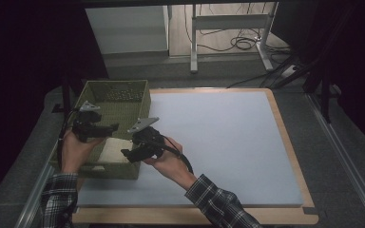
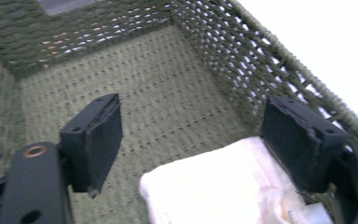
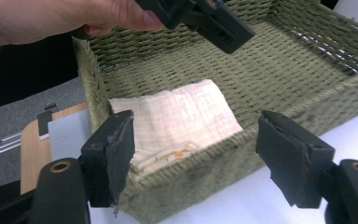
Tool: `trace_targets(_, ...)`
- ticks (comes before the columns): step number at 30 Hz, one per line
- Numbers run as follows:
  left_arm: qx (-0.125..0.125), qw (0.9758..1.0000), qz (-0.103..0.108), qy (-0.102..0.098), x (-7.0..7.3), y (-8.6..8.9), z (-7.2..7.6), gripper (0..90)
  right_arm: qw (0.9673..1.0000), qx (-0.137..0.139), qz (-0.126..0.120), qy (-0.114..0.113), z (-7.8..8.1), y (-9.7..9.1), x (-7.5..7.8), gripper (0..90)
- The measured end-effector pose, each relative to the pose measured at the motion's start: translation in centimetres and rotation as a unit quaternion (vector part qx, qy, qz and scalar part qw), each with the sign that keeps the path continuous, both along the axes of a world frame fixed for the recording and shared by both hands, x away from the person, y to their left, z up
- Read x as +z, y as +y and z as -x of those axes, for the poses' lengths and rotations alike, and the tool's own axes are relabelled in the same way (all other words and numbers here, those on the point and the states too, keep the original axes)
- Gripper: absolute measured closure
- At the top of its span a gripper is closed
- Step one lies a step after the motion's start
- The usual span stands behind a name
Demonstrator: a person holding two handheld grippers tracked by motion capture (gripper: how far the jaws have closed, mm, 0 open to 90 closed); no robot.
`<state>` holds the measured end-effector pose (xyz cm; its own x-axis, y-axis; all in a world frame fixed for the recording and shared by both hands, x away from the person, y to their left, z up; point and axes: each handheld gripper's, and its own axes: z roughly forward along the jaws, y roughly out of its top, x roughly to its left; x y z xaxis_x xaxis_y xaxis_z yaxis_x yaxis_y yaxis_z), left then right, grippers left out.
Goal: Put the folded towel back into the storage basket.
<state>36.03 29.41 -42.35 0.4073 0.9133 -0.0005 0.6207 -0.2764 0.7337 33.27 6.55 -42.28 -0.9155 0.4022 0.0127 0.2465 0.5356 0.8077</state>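
**Black claws, plaid sleeves**

Both forearms are covered by long sleeves in a dark plaid with pale check lines, seen in the high view. The left claw (image 1: 108, 127) is built of matt black parts and is topped by a grey three-cornered plate. The right claw (image 1: 125, 153) is made the same way, with its own grey plate, and a black cable is looped from it past the wrist. In the left gripper view, two flat black rectangular pads (image 2: 103, 135) are carried on black arms, and a brass-coloured ring is set in each arm. The same pads (image 3: 121, 149) and rings are seen in the right gripper view, their edges slightly frayed.
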Motion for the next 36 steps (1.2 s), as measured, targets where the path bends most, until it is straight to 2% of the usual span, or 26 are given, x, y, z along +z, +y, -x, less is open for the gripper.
trace_targets(5, -0.011, 0.9998, 0.017, 0.000, 0.0, -0.9, -0.2, 16.6, 1.0000, -0.002, -0.002, -0.001, -0.2, -1.4, 0.0, 25.3)
trace_targets(11, -0.019, 0.9995, 0.024, 0.000, 0.2, -1.9, -0.2, 11.9, 0.9999, -0.009, -0.007, 0.004, -0.5, -3.2, -0.3, 23.2)
trace_targets(13, -0.023, 0.9990, 0.037, 0.000, 0.2, -2.1, -0.3, 10.7, 0.9999, -0.010, -0.008, 0.007, -0.6, -3.8, -0.5, 22.7)
trace_targets(23, -0.038, 0.9975, 0.060, 0.000, 0.9, -4.0, -0.7, 5.1, 0.9999, -0.009, 0.009, 0.000, -0.5, -6.2, -1.0, 20.1)
trace_targets(30, -0.054, 0.9969, 0.057, 0.001, 1.1, -6.2, -1.0, 3.2, 0.9996, -0.014, 0.024, -0.010, -0.4, -7.9, -1.6, 18.8)
trace_targets(36, -0.063, 0.9965, 0.055, -0.002, 1.3, -7.8, -1.2, 2.1, 0.9995, -0.022, 0.023, -0.002, -0.6, -9.8, -2.1, 17.5)
